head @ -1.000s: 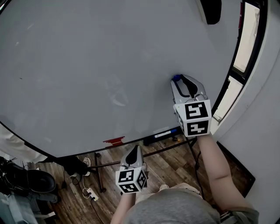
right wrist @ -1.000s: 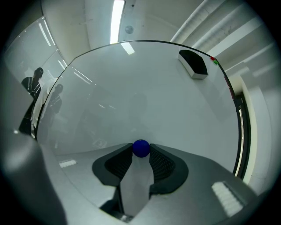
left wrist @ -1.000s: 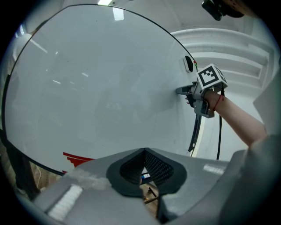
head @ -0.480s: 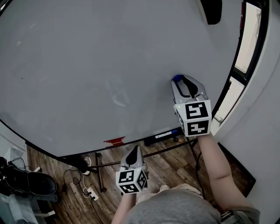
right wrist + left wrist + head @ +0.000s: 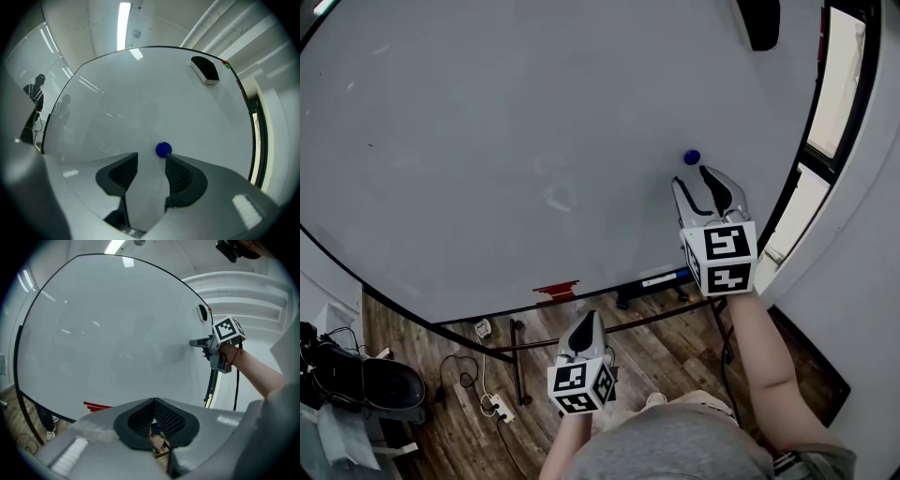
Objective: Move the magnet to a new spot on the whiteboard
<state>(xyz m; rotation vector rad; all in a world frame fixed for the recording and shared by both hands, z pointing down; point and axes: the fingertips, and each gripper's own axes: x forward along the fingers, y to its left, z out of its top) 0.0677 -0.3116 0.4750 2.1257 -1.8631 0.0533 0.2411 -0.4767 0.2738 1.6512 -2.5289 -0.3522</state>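
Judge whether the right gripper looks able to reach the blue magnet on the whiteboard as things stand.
Probably yes. The right gripper is opening its jaws with nothing between them. The blue magnet sits on the whiteboard just past its tips, slightly toward one jaw, with only bare board between.

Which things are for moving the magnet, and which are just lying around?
For the job: blue magnet; whiteboard; right gripper, jaws opening, nothing between them.
Just lying about: black eraser; marker; power strip; left gripper, shut, idle.

Glossy smooth whiteboard (image 5: pixel 487 141); shiny plastic magnet (image 5: pixel 691 157); wood-plank floor (image 5: pixel 417 339).
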